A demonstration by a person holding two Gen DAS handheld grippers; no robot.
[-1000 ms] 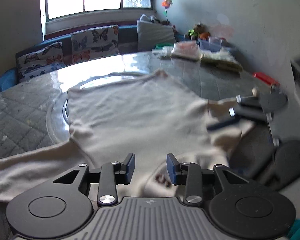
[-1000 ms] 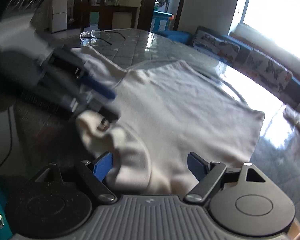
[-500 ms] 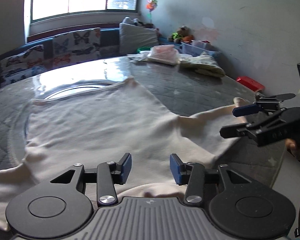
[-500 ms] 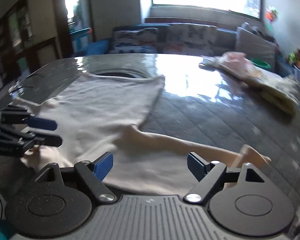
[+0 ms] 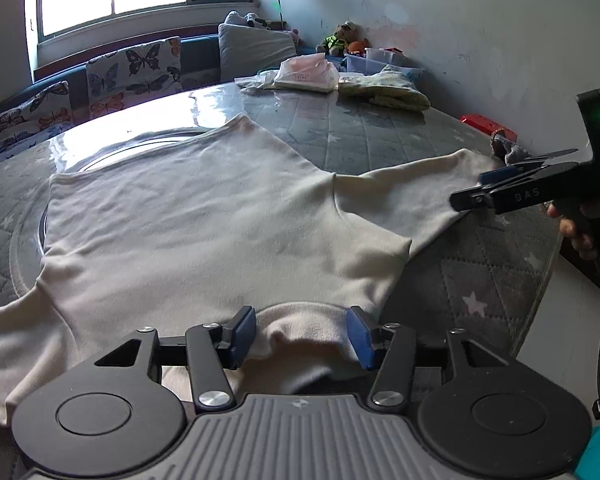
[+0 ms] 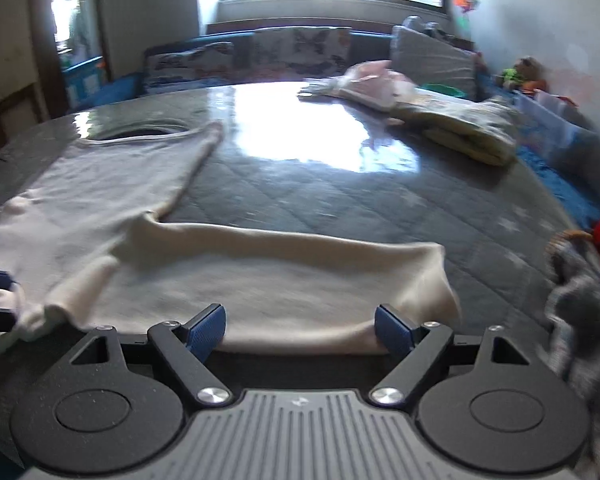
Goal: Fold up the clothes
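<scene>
A cream long-sleeved shirt (image 5: pixel 204 216) lies flat on the grey quilted table (image 5: pixel 380 136), with both sleeves spread out. My left gripper (image 5: pixel 302 334) is open, with the shirt's collar bunched between its blue pads. My right gripper (image 6: pixel 300 326) is open at the near edge of the right sleeve (image 6: pixel 260 272). In the left wrist view it (image 5: pixel 488 188) hovers by that sleeve's cuff. The shirt's body (image 6: pixel 100 184) lies to the left in the right wrist view.
Folded clothes (image 5: pixel 340 80) are piled at the table's far side. A red object (image 5: pixel 486 126) and a dark knitted item (image 6: pixel 580 280) lie at the right edge. A sofa with butterfly cushions (image 5: pixel 112 76) stands behind the table.
The right gripper has swung out to the right sleeve's end and the sleeve now lies stretched flat. The left gripper has opened wider and moved up to the collar.
</scene>
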